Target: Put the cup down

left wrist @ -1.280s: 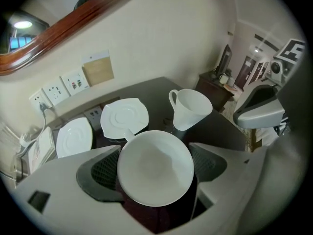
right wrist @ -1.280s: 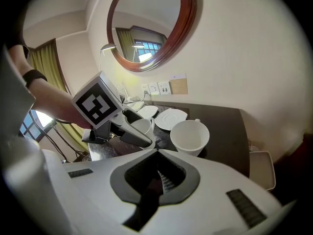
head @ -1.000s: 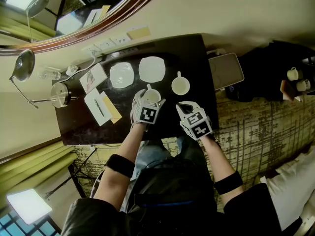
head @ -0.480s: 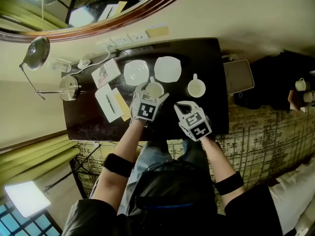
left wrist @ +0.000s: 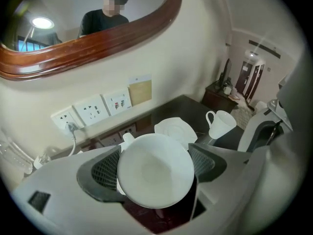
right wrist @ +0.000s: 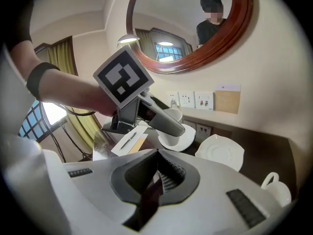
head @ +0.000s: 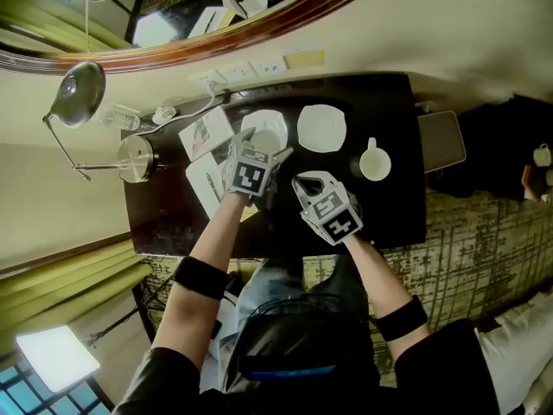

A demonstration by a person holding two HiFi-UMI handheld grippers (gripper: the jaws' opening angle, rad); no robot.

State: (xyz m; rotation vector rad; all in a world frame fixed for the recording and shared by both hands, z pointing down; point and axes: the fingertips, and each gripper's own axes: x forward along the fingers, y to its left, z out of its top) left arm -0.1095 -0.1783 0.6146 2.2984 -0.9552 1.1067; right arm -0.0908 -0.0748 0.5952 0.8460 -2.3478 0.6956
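Left gripper [head: 263, 145] has the white ceramic cup [left wrist: 156, 170] clamped, right over a white scalloped saucer [head: 259, 119] on the dark surface [head: 389, 111]. Right gripper [head: 309, 182] hovers beside it, closed and empty. Further right: an empty matching saucer [head: 321, 128] and a spare handled white cup [head: 375, 162].

Dark table [head: 393, 219]; saucer [head: 321, 128], spare cup [head: 375, 163], papers [head: 206, 134]

Head view is looking steeply down at the table [head: 393, 210]; both close gripper views are facing the wall [left wrist: 200, 53], sharing the empty saucer [right wrist: 220, 153].
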